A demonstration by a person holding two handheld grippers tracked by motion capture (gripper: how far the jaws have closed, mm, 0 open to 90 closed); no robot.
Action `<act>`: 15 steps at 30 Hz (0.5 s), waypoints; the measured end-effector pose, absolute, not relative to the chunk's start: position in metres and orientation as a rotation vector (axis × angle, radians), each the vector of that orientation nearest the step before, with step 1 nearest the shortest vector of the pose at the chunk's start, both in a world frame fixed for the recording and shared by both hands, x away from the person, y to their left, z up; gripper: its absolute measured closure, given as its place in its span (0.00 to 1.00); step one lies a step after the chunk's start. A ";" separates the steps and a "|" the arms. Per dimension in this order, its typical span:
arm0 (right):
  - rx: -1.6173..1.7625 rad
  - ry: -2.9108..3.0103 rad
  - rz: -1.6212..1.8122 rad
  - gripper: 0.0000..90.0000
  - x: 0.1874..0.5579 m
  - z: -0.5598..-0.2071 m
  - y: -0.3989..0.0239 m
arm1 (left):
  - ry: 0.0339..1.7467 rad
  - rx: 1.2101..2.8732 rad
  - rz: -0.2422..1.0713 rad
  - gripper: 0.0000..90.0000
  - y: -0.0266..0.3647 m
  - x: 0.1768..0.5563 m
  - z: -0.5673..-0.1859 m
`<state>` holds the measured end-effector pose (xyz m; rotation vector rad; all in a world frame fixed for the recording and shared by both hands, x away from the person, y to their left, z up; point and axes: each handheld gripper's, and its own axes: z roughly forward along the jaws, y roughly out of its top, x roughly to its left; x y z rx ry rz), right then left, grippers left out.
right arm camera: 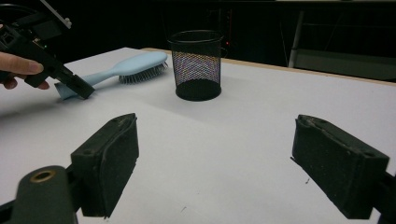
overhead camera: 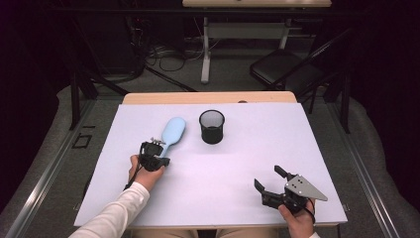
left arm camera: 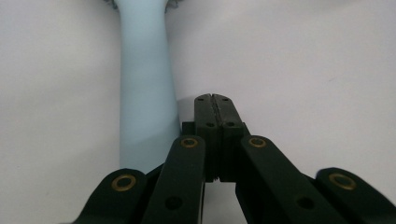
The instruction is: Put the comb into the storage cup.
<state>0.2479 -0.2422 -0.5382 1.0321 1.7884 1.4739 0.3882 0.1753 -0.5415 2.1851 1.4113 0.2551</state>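
Observation:
A light blue hairbrush (overhead camera: pixel 173 131) lies bristles down on the white table top (overhead camera: pixel 247 148), left of a black mesh cup (overhead camera: pixel 211 127) that stands upright. My left gripper (overhead camera: pixel 160 151) is shut with nothing between its jaws. Its tip rests at the end of the brush handle (left arm camera: pixel 144 84), just to the handle's right in the left gripper view. My right gripper (overhead camera: pixel 268 177) stands open and empty near the front right of the table, aimed at the cup (right arm camera: pixel 195 65) and brush (right arm camera: pixel 126 67). From there I also see the left gripper (right arm camera: pixel 84 91) angled down onto the table beside the handle.
Past the far table edge stand a black folding chair (overhead camera: pixel 282 69), the white legs of another desk (overhead camera: pixel 205 54) and cables on the floor (overhead camera: pixel 168 54). Bare table top lies between the two grippers and right of the cup.

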 end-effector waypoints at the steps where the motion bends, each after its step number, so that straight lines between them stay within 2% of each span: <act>1: 1.032 1.788 1.475 0.16 0.248 -0.538 -0.242 | 1.414 2.182 0.254 1.00 0.177 0.388 -0.541; 15: 1.031 1.796 1.477 0.16 0.248 -0.539 -0.241 | 1.414 2.172 0.262 1.00 0.181 0.387 -0.538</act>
